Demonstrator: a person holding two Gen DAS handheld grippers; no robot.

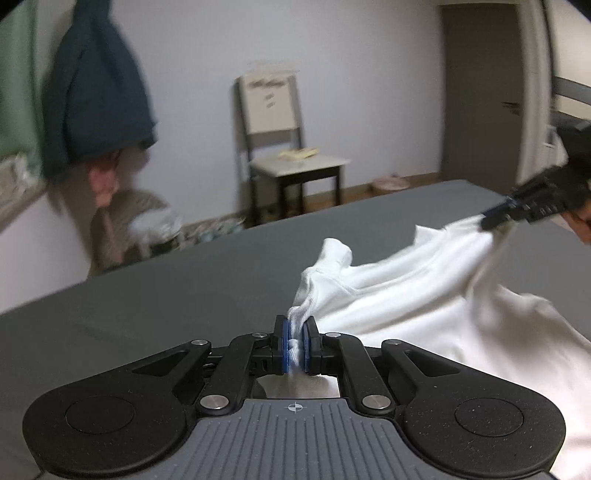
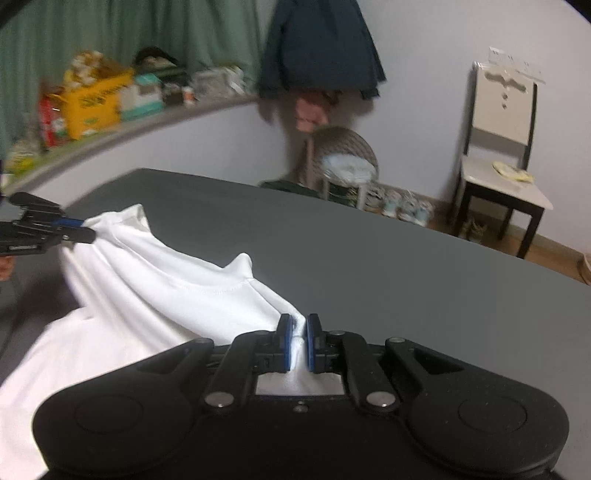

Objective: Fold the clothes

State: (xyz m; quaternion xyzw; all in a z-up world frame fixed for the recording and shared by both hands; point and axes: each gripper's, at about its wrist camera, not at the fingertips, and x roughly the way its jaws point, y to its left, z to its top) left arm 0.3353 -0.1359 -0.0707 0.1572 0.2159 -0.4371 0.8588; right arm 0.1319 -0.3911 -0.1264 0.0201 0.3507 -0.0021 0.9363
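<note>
1. Left gripper (image 1: 295,345), seen close in its own camera, has its blue-padded jaws clamped on a bunched edge of a white garment (image 1: 424,295); ribbed white fabric pokes up between the pads.
2. Right gripper (image 2: 298,343) is likewise clamped on another bunched part of the same white garment (image 2: 166,295), with fabric squeezed into the narrow gap between its pads.
3. Each gripper also appears in the other's camera: the right gripper (image 1: 495,218) at the far right of the left view, the left gripper (image 2: 79,230) at the far left of the right view, both pinching the cloth.
4. The white garment hangs stretched between the two grippers above a dark grey flat surface (image 1: 184,295), and its lower part spreads out of frame at the near edge, so its full shape cannot be made out.
5. A sliver of a hand (image 2: 5,267) shows at the left edge of the right view, mostly cut off.
6. Far behind, against a pale wall, stand a chair (image 2: 502,147) with a light seat, a dark blue garment (image 2: 321,48) hanging up, and a round wicker seat (image 2: 343,162) below it; all are blurred.
7. A shelf at the far left of the right view holds a yellow box (image 2: 96,99) and other items too blurred to identify, in front of a green curtain (image 2: 129,33).
</note>
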